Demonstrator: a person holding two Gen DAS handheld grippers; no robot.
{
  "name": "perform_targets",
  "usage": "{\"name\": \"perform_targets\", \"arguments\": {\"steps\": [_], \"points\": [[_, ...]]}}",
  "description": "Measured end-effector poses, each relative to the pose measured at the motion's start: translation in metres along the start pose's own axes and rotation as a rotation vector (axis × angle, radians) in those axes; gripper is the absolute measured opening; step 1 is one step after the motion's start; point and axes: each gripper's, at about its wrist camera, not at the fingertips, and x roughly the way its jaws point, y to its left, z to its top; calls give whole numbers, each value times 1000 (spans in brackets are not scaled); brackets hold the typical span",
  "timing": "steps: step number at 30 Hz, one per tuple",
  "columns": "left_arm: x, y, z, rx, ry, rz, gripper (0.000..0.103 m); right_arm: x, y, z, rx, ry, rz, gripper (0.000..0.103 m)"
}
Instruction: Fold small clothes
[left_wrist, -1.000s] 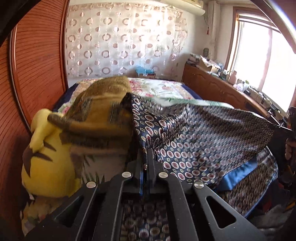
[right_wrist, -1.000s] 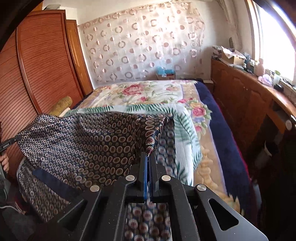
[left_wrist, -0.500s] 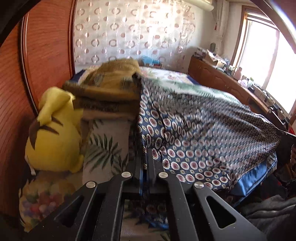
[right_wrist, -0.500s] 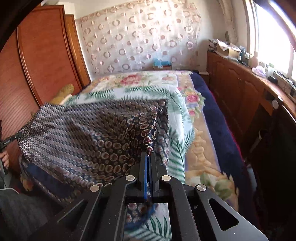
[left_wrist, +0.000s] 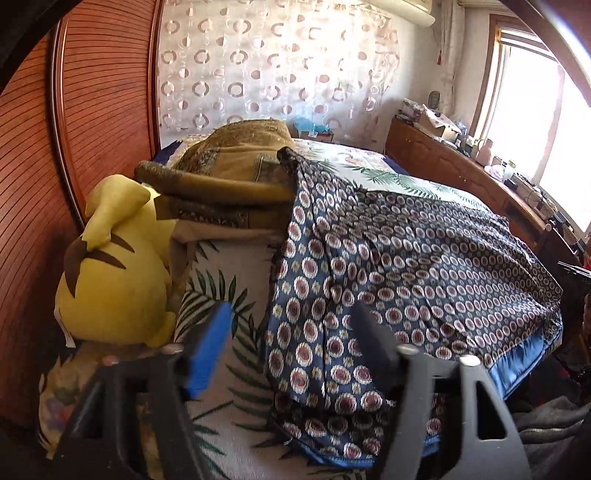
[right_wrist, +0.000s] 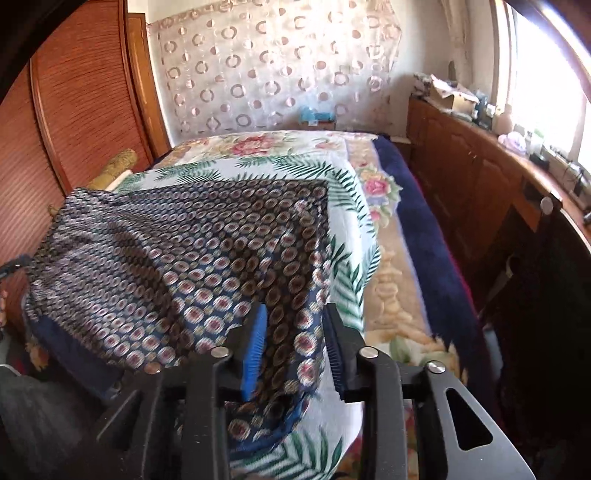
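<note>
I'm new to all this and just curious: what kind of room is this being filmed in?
Most likely a home bedroom. A bed with a floral cover fills the middle, a yellow plush toy sits by the wooden headboard, and a patterned garment lies spread on the bed.

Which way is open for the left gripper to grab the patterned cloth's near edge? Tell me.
Probably straight ahead. The left gripper is open, and the patterned cloth lies on the bed right before its fingers, with nothing between. The yellow plush toy sits off to the left side.
</note>
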Motion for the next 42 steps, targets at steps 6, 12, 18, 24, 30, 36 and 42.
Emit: {"name": "perform_targets", "arguments": {"steps": [6,12,18,24,30,36,42], "points": [[11,-7,-1,6,20,5,72,44,-1,4,32,36,1,33],[15,-11,-5,15,34,18,72,57,-4,-1,46,55,-2,33],[16,-8,-8,-5,36,24,72,43,1,-11,5,42,48,2],[14,-4,-10,-11,37,31,72,27,-2,-20,-1,45,6,2],[8,11,-12,-50,25,49,72,21,9,-10,-19,18,-34,4],[4,24,-17,-77,33,75,72,12,37,-2,-69,-33,-33,37],[4,27,-25,-97,49,68,72,7,73,4,-123,-58,-6,52]]}}
